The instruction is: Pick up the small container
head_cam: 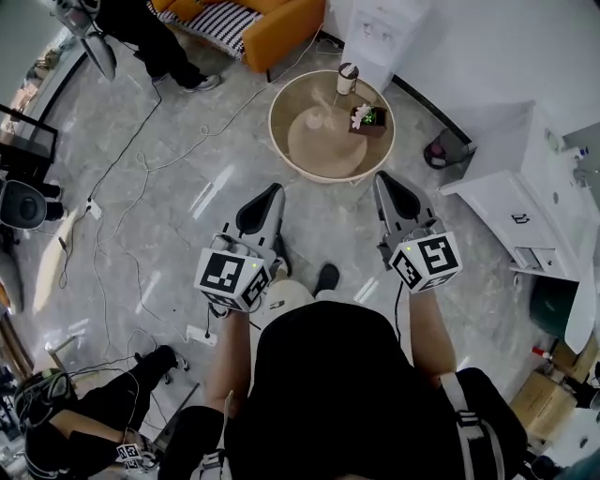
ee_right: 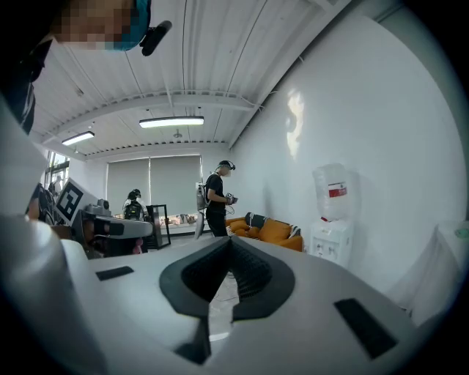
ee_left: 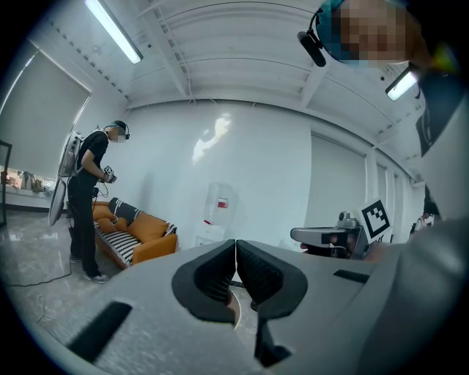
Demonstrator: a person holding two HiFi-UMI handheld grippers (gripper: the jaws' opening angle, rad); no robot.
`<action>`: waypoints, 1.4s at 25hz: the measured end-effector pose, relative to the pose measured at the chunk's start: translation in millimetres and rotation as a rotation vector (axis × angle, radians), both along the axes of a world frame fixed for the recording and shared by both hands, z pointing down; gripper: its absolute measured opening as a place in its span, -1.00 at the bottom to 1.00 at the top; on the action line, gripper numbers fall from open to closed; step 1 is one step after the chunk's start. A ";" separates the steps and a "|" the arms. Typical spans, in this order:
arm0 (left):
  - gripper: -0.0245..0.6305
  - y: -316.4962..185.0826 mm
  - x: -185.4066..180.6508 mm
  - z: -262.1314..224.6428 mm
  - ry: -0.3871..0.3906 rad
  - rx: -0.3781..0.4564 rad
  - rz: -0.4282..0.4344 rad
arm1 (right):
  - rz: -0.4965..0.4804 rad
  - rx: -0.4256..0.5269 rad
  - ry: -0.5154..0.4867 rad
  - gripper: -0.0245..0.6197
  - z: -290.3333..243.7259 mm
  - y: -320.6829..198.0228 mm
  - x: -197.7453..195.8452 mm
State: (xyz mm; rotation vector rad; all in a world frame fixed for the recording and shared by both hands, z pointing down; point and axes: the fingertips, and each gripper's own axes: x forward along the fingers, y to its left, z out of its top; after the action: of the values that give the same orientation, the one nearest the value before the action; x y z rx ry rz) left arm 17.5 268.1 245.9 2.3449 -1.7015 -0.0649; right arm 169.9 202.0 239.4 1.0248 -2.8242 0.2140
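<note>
A round beige table (head_cam: 291, 141) stands on the floor ahead of me. On its far rim stands a small pale container with a dark lid (head_cam: 348, 78). Beside it is a dark box with a small plant (head_cam: 367, 119), and a small white object (head_cam: 316, 119) sits near the middle. My left gripper (head_cam: 275, 190) and right gripper (head_cam: 382, 178) are held level in the air, short of the table's near edge. Both point toward it. The left gripper's (ee_left: 235, 245) jaws meet with nothing between them. The right gripper's (ee_right: 229, 245) jaws are likewise shut and empty.
An orange sofa (head_cam: 277, 23) and a white water dispenser (head_cam: 380, 33) stand behind the table. A white cabinet (head_cam: 525, 187) is at the right. Cables (head_cam: 141, 178) trail over the grey floor at the left. One person stands at the top left (head_cam: 159, 42), another sits at the bottom left (head_cam: 103, 412).
</note>
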 end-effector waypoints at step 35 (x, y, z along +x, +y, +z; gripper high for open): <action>-0.86 -142.1 -150.9 30.4 0.036 -0.031 0.221 | 0.238 -0.049 0.026 -0.91 19.0 -111.4 -139.6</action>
State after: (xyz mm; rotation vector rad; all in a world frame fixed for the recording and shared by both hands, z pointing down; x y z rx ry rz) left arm -133.3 126.0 276.3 2.4758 -1.4074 -0.0408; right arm 30.2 90.5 258.5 1.3415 -2.6557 0.2895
